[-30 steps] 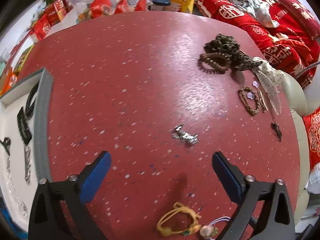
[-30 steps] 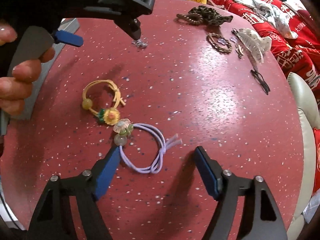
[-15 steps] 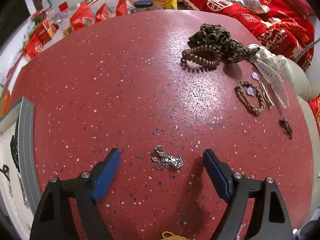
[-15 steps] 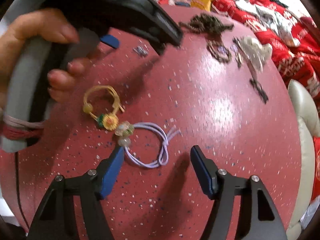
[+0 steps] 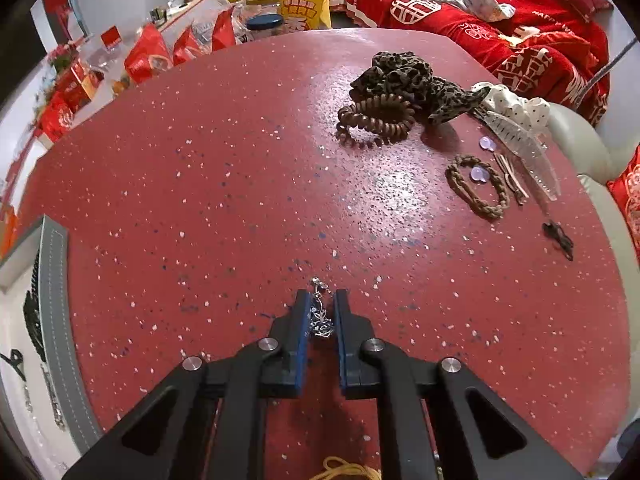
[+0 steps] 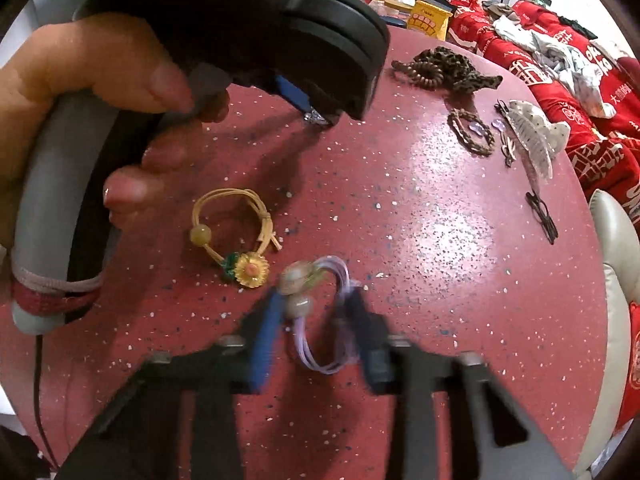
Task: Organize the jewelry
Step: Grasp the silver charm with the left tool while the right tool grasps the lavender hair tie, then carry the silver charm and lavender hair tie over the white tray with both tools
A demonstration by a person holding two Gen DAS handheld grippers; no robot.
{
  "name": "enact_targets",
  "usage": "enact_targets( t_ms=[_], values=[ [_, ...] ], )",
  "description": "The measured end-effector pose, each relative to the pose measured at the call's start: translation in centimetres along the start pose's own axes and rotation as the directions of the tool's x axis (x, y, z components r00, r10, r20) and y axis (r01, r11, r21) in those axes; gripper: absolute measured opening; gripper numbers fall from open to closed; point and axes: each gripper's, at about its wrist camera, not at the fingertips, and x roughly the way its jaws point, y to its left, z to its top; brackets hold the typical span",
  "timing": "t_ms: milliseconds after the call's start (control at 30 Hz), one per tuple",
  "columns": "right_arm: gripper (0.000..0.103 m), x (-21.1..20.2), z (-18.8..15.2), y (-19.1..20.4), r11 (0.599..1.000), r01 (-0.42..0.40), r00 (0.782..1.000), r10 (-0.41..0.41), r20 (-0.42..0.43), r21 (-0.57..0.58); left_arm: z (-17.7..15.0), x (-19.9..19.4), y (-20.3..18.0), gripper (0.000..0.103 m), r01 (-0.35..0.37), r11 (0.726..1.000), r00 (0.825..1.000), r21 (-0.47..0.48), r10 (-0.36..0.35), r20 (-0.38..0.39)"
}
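The left gripper [image 5: 321,300] was closing its blue pads on a small silver trinket [image 5: 320,317] lying on the red speckled table [image 5: 224,184], too tangled between them to identify. The right gripper [image 6: 314,300], badly motion-blurred, was closing around a lilac hair tie [image 6: 320,344] with pale beads, though contact could not be made out. A yellow sunflower tie [image 6: 236,236] lay just beside it, and the grey tray [image 5: 60,320] was cut off at the left edge.
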Motion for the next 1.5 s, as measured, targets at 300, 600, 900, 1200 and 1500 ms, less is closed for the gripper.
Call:
enact_targets(
  t_ms=[300,600,900,1200,1500],
  values=[
    [0.014,-1.1,0.0,-4.0,0.967,-0.142,0.989,0.149,-0.021,0.21,-1.5,-2.6,1.5,0.013,0.05,0.997,0.999,-0.058,-0.049,0.01],
    [0.014,-1.2,0.0,-9.2,0.84,-0.259,0.952,0.306,-0.023,0.476,-4.1,-5.9,2.9,0.013,0.051,0.992,0.999,-0.112,-0.051,0.003],
    [0.014,-3.1,0.0,-8.8,0.831,-0.273,0.942,0.333,-0.04,0.485,-6.9,-9.2,3.9,0.013,0.036,0.986,0.999,-0.162,-0.039,-0.014],
    [0.014,-4.3,1.4,-7.5,0.839,-0.283,0.935,0.349,-0.061,0.465,-9.5,-12.6,6.3,0.013,0.022,0.972,1.0,-0.234,-0.025,-0.008],
    [0.014,-6.1,4.5,-4.9,0.864,-0.303,0.934,0.352,-0.053,0.402,-11.9,-15.9,11.1,0.013,-0.017,0.946,0.999,-0.325,0.025,0.021]
  ],
)
